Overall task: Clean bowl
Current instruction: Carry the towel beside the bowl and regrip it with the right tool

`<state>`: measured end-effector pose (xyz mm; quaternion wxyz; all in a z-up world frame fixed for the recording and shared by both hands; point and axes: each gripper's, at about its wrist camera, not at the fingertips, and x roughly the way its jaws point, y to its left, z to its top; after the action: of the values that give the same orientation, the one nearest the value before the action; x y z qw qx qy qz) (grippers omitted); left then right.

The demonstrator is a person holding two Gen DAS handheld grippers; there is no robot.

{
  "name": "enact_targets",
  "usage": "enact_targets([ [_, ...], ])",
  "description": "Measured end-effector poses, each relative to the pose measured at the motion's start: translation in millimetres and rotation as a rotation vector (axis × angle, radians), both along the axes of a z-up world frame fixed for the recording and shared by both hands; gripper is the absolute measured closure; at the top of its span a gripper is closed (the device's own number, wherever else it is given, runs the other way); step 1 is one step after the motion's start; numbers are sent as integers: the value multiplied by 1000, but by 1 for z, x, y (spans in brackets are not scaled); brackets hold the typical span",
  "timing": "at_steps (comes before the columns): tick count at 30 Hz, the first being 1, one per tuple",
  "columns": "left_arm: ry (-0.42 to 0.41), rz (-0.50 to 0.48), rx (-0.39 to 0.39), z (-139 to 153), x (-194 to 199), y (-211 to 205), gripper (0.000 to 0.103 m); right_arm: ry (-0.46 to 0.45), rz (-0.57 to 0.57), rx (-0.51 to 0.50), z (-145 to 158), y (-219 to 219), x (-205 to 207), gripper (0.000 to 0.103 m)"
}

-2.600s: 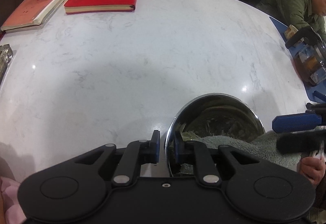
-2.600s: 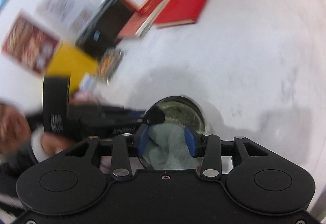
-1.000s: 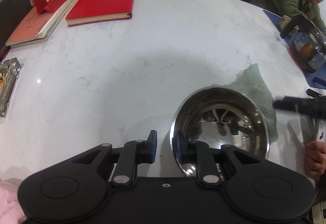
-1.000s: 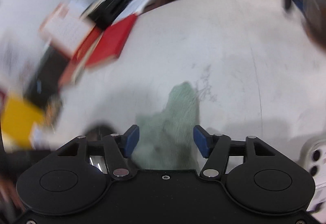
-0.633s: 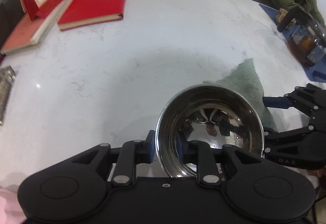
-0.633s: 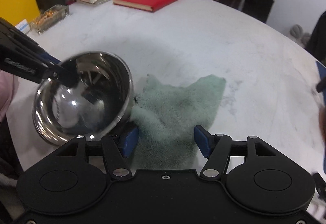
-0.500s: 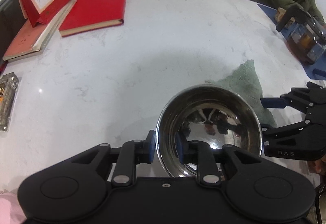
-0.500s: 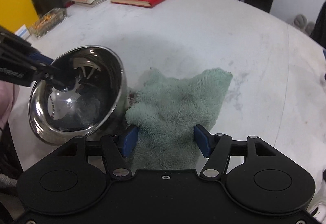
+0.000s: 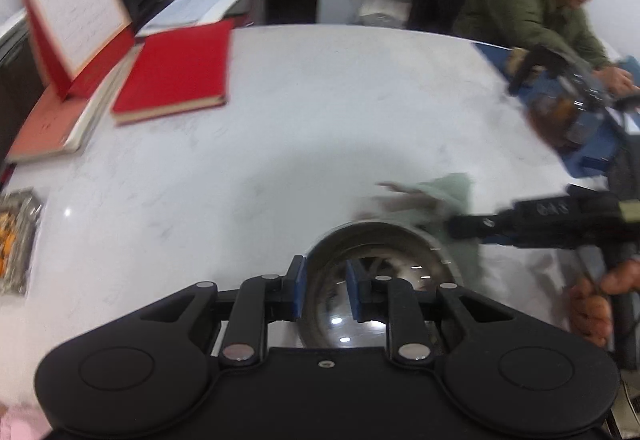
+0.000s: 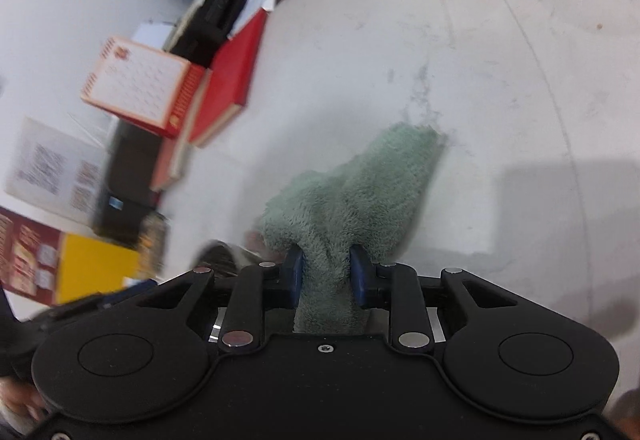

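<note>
Behind, red book [image 9: 172,74] lies on white marble table [image 9: 320,112].

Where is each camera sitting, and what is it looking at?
Left wrist: sits on the left gripper, looking down at the steel bowl whose rim it clamps; a hand shows at right.
Right wrist: sits on the right gripper, whose jaws have just been closing on the green towel.
Both share the towel, the red book and the white table.

Bright, motion-blurred, fisheye-warped edges
</note>
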<state>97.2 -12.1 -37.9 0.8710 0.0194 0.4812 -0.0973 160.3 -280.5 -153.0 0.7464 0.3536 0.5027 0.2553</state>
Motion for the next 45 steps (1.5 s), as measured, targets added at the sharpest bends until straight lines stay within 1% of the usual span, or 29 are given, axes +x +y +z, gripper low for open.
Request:
enact_targets([
  [2, 8, -18, 8, -5, 1, -8, 84, 5, -15, 38, 1, -3, 2, 79],
  [5, 4, 24, 31, -9, 2, -8, 84, 12, -30, 72, 3, -6, 5, 79],
  [9, 3, 70, 27, -9, 4, 5, 83, 18, -50, 110, 7, -10, 4, 79],
  [13, 32, 98, 43, -22, 10, 14, 82, 42, -81, 236, 6, -14, 4, 79],
  [15, 59, 113, 29, -31, 11, 18, 82, 36, -88, 277, 9, -14, 5, 79],
  [18, 99, 128, -19, -43, 13, 26, 83, 24, -71, 241, 14, -11, 5, 79],
  [21, 147, 138, -78, -55, 13, 33, 84, 49, -60, 223, 11, -11, 5, 79],
  [23, 167, 145, -97, -61, 15, 36, 89, 52, -46, 226, 12, -11, 2, 79],
  [25, 180, 147, -104, -64, 16, 38, 91, 42, -13, 226, 18, -9, -4, 79],
  [27, 185, 151, -111, -64, 15, 37, 92, 22, -4, 183, 23, -8, -7, 79],
  [28, 187, 153, -115, -64, 16, 38, 92, 4, -1, 117, 26, -5, -6, 79],
  [31, 181, 150, -102, -64, 16, 37, 91, -40, 6, -140, 34, 2, -2, 67],
  [32, 181, 151, -100, -63, 16, 37, 92, -36, -2, -210, 33, 3, 0, 62],
  [33, 180, 152, -97, -63, 16, 38, 92, -27, -11, -261, 32, 4, 3, 62],
  [34, 179, 154, -96, -63, 16, 39, 92, -18, -26, -296, 31, 3, 4, 61],
  [35, 177, 156, -95, -63, 16, 40, 92, -2, -52, -315, 28, 1, 6, 52],
  [36, 176, 157, -94, -63, 16, 41, 92, 20, -81, -330, 25, -1, 9, 45],
  [39, 176, 158, -106, -63, 16, 45, 91, 50, -117, -386, 17, -1, 17, 44],
  [41, 174, 154, -105, -64, 17, 45, 91, 29, -110, -406, 15, 3, 20, 43],
  [42, 175, 156, -108, -64, 17, 45, 91, 9, -85, -425, 15, 7, 20, 45],
  [43, 176, 157, -112, -65, 18, 46, 91, -3, -59, -431, 14, 10, 20, 51],
  [44, 177, 159, -115, -65, 18, 46, 91, -5, -37, -425, 13, 13, 19, 72],
  [45, 177, 159, -117, -65, 18, 47, 91, -7, -16, -419, 11, 16, 19, 82],
])
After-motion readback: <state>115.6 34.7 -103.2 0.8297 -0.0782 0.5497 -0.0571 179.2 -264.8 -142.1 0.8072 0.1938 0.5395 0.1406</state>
